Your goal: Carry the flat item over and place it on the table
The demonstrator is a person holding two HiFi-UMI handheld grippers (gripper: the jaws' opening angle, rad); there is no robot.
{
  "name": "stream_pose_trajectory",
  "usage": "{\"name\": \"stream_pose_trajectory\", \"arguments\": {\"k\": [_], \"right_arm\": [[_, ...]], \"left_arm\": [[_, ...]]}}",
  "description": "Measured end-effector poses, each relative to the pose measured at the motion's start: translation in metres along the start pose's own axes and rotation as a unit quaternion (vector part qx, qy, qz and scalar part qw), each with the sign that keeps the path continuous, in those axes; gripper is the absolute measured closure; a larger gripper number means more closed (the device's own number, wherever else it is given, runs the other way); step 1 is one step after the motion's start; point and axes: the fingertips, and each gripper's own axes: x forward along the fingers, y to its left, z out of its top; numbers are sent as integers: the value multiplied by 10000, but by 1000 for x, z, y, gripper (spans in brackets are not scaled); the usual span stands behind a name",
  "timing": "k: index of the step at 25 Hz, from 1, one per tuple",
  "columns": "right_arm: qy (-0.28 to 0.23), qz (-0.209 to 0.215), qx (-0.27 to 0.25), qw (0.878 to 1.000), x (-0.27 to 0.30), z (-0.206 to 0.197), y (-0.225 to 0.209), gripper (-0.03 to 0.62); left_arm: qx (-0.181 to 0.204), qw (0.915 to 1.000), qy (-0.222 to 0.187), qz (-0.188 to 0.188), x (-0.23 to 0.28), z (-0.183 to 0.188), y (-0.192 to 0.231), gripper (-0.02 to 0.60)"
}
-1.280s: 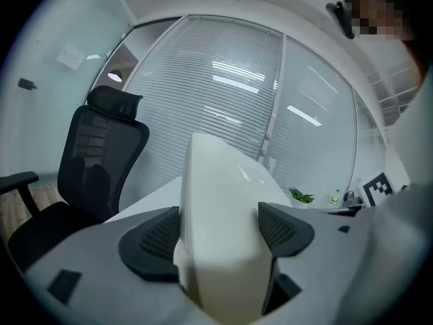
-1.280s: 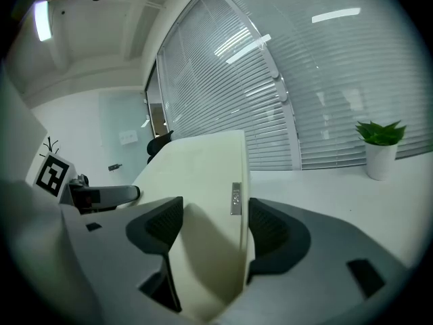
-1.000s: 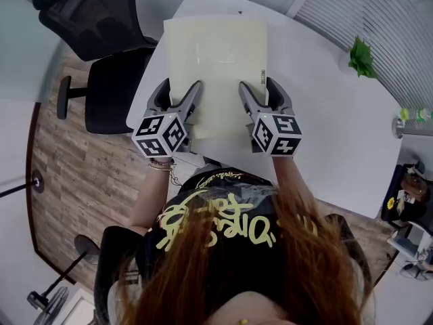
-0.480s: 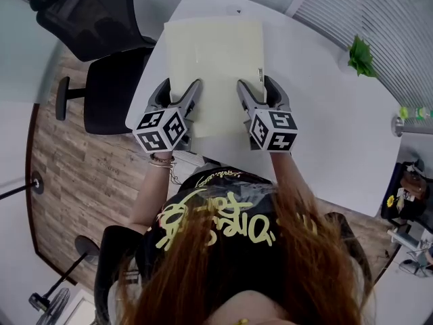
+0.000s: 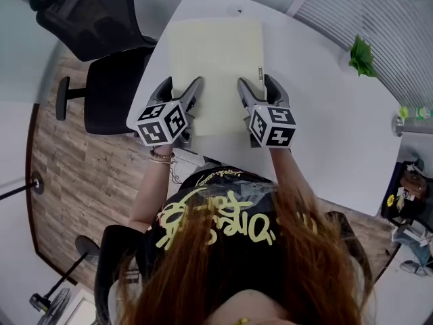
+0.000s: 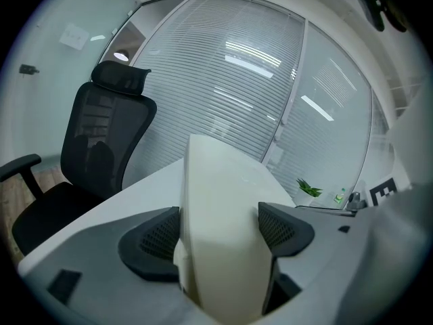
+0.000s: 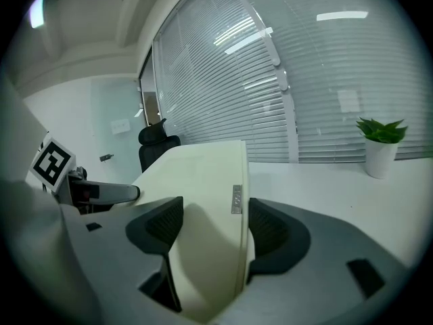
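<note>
Left gripper and right gripper jaws pinch the flat sheet (near edge) above the table.

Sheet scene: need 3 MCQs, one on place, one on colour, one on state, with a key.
1. The plant stands:
A. on the sheet
B. on the table, right of the sheet
C. under the sheet

2. The sheet is:
A. red
B. black
C. pale yellow

3. The left gripper is:
A. shut on the sheet
B. open and empty
C. shut on the plant

Key:
1 B: the head view shows it on the white top, far right of the sheet.
2 C: it looks cream in all three views.
3 A: in the left gripper view its jaws clamp the sheet's near edge.
</note>
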Motion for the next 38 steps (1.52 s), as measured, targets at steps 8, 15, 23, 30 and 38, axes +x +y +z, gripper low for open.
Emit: {"name": "stream_pose_trajectory", "arguments": {"k": [8,15,23,30,38], "right_arm": [[198,-12,69,9998,9,-5,-1,286],[423,-30,139,9990,15,-11,-4,286],[637,-69,233,9977,19,-17,-6,286],[767,-94,218,9968,23,-19,-8,286],[948,-126,247,9951,27,-22,-9,286]], "left_arm": [[-119,9996,261,45,8,-4,7,218],[-191,9984,530,113,13,-11,11,218],[-249,9971,706,127,19,-17,12,218],[-249,9961,823,187,22,-19,14,218],[-251,9947,960,271,25,-21,16,218]]}}
